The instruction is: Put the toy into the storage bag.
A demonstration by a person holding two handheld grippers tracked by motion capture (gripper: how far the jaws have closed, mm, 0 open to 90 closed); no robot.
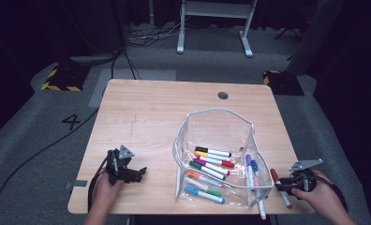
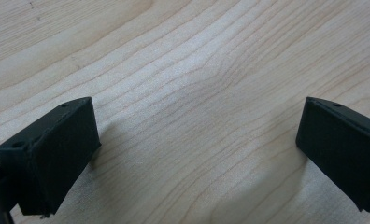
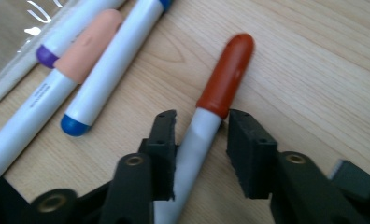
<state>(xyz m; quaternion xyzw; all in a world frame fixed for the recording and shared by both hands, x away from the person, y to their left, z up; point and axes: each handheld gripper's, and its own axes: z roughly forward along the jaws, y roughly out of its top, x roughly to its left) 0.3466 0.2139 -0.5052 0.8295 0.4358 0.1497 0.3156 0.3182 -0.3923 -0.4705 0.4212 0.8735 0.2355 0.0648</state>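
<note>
The right gripper [image 3: 199,133] has its fingers [image 3: 162,140] set either side of the red-capped marker [image 3: 223,79], which lies flat on the table [image 1: 146,117] near its front right corner. The left finger sits against the white barrel, while a narrow gap shows at the other one, so the pads are not yet clamped on it. The red cap sticks out beyond the fingertips. Just beside this marker lie a blue-tipped marker [image 3: 113,65] and a peach-capped marker [image 3: 87,46], both poking out of the mouth of a clear plastic pouch [image 1: 218,117]. The pouch stands open in the middle of the table with more coloured markers [image 1: 211,161] lying inside. Well apart, at the front left, the left gripper [image 1: 139,172] rests low over bare wood, its fingers [image 2: 57,149] spread wide with nothing between them.
</note>
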